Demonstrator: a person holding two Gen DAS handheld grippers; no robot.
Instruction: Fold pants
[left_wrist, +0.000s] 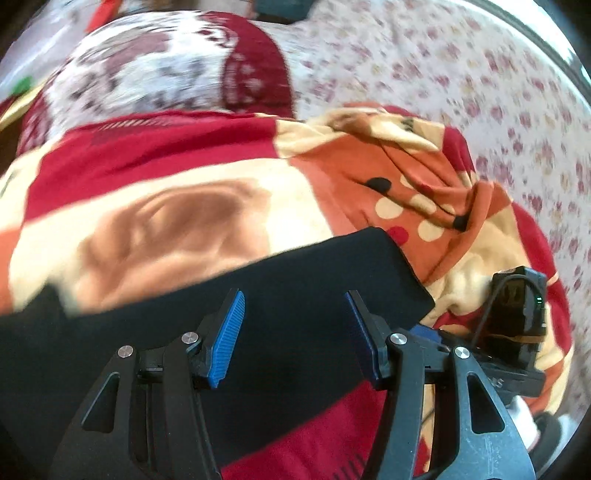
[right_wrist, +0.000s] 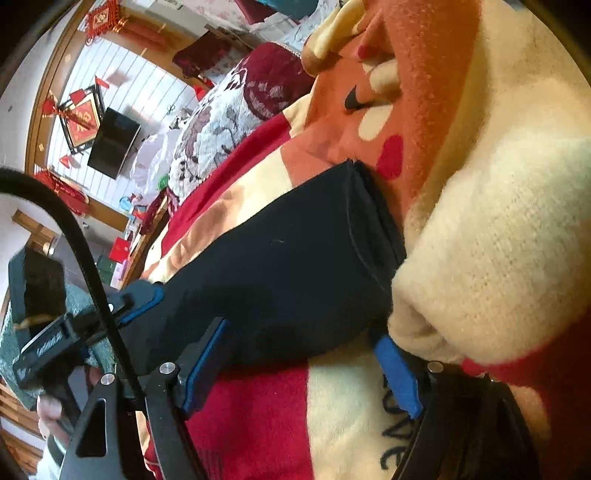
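The black pants (left_wrist: 258, 302) lie folded in a thick band on a red, cream and orange blanket (left_wrist: 177, 173). My left gripper (left_wrist: 293, 306) is open just above the pants, its blue pads apart on either side of the fabric. In the right wrist view the pants (right_wrist: 288, 273) lie ahead with the folded end at the upper right. My right gripper (right_wrist: 299, 339) is open at the near edge of the pants, with nothing between its pads. The other gripper (right_wrist: 140, 299) shows at the left on the pants.
A bunched part of the blanket (right_wrist: 498, 229) rises to the right of the pants. A floral red-and-white quilt (left_wrist: 155, 62) lies behind. The right gripper's body (left_wrist: 517, 317) sits at the pants' right end. A wall with red ornaments and a dark screen (right_wrist: 112, 142) is far off.
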